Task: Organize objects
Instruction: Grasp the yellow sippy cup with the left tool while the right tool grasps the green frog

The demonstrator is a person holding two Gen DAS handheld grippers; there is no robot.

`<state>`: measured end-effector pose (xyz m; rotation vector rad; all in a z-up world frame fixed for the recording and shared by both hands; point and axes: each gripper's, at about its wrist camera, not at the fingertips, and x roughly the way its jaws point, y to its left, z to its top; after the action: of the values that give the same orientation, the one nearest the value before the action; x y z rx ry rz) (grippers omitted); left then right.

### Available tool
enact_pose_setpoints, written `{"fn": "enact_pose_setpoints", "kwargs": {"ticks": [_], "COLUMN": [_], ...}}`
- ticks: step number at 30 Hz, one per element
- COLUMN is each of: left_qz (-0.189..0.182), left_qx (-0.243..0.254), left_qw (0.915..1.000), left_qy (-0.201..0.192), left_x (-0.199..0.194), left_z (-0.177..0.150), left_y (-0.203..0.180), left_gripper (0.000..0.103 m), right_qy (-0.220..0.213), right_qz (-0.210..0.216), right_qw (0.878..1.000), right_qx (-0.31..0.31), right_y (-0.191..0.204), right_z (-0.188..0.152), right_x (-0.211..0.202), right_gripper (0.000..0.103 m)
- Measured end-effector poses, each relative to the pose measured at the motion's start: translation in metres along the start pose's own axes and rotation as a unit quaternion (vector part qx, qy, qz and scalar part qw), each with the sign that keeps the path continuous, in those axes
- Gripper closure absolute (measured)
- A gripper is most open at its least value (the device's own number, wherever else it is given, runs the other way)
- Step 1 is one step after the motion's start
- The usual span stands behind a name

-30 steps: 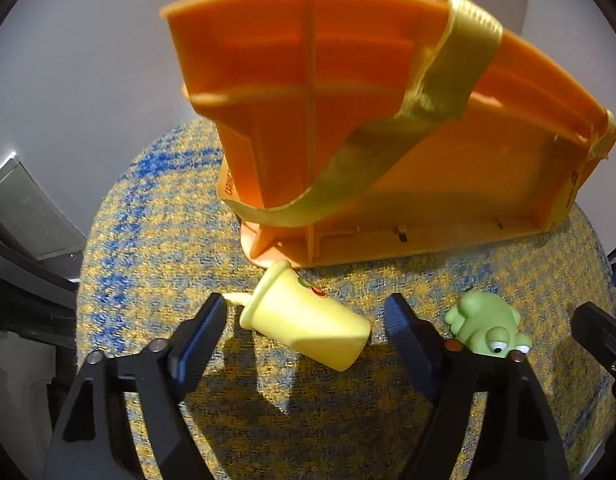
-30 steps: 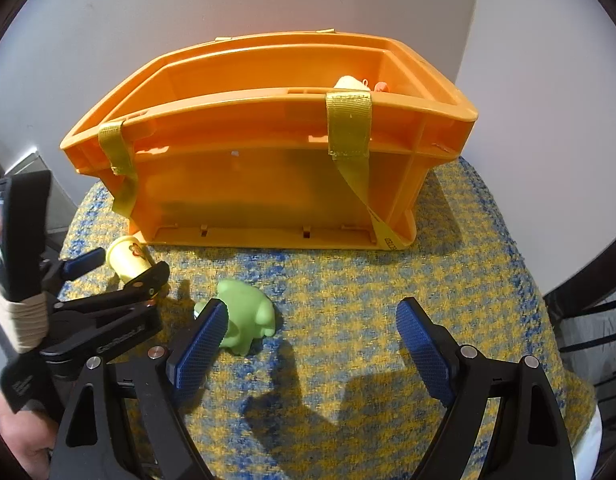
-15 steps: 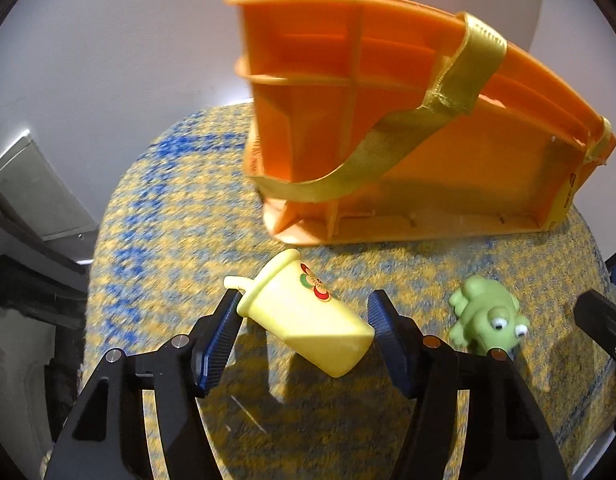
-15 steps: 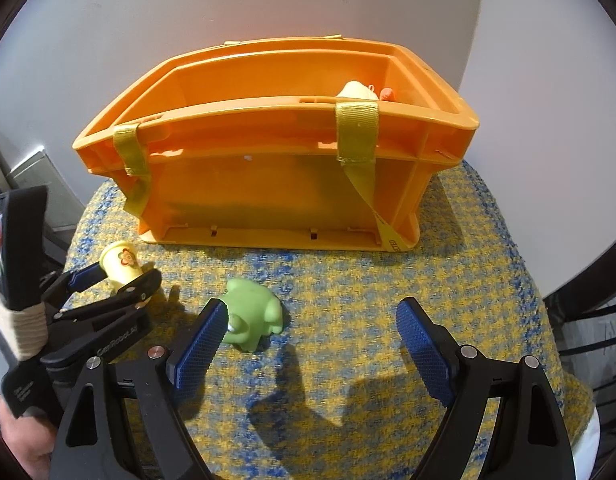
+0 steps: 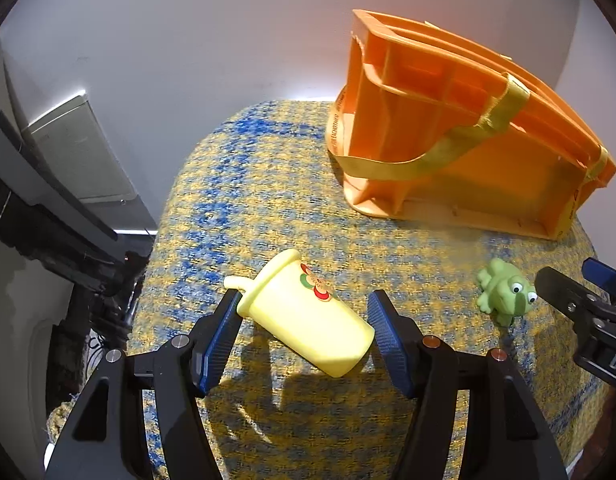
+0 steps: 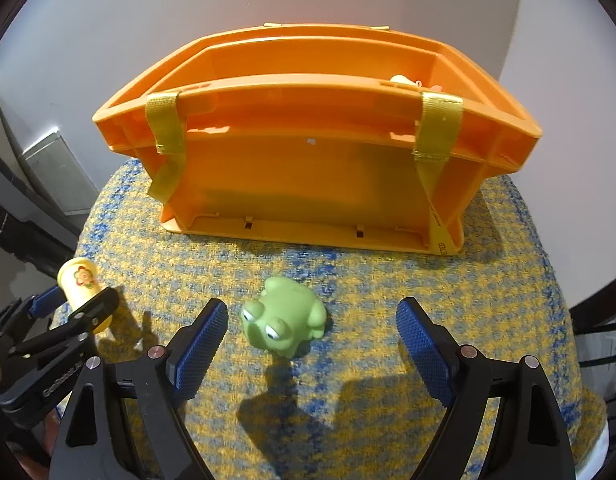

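Observation:
A yellow toy cup (image 5: pixel 304 316) with a straw and a flower sticker lies on its side between the blue pads of my left gripper (image 5: pixel 304 328), which is shut on it; it also shows in the right wrist view (image 6: pixel 82 286). A green toy frog (image 6: pixel 286 324) sits on the yellow-blue woven seat (image 6: pixel 468 280), between the pads of my open right gripper (image 6: pixel 310 334), nearer the left pad, untouched. The frog also shows in the left wrist view (image 5: pixel 506 292). An orange plastic basket (image 6: pixel 320 184) with yellow straps stands behind both.
The basket (image 5: pixel 468 152) holds a pale object (image 6: pixel 404 80) at its far right corner. White walls stand behind. Grey and black furniture (image 5: pixel 56 184) is off the seat's left edge. The seat drops off at right.
My left gripper has closed onto the yellow cup and drawn back and left from the basket. My right gripper has moved left, so the frog now sits between its pads.

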<state>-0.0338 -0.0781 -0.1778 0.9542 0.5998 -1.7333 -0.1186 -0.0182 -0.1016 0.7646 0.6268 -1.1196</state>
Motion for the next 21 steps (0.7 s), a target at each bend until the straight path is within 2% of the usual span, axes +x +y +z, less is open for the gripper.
{"fn": "enact_pose_setpoints", "kwargs": {"ticks": [5, 18, 21], "left_qz": [0.015, 0.016, 0.016], "left_qx": [-0.006, -0.032, -0.033], "left_qw": [0.9998, 0.9994, 0.9993], "left_qy": [-0.009, -0.001, 0.000], "left_x": [-0.013, 0.002, 0.003], "left_z": [-0.005, -0.009, -0.010], "left_y": [0.005, 0.023, 0.023], "left_gripper": [0.040, 0.040, 0.040], "right_qy": [0.003, 0.034, 0.051], "right_qz": [-0.011, -0.015, -0.008], "right_qw": [1.000, 0.999, 0.998], "right_qx": [0.009, 0.032, 0.039], "right_y": [0.002, 0.013, 0.013], "right_z": [-0.001, -0.005, -0.006], "right_x": [0.014, 0.054, 0.065], "right_gripper": [0.017, 0.017, 0.024]}}
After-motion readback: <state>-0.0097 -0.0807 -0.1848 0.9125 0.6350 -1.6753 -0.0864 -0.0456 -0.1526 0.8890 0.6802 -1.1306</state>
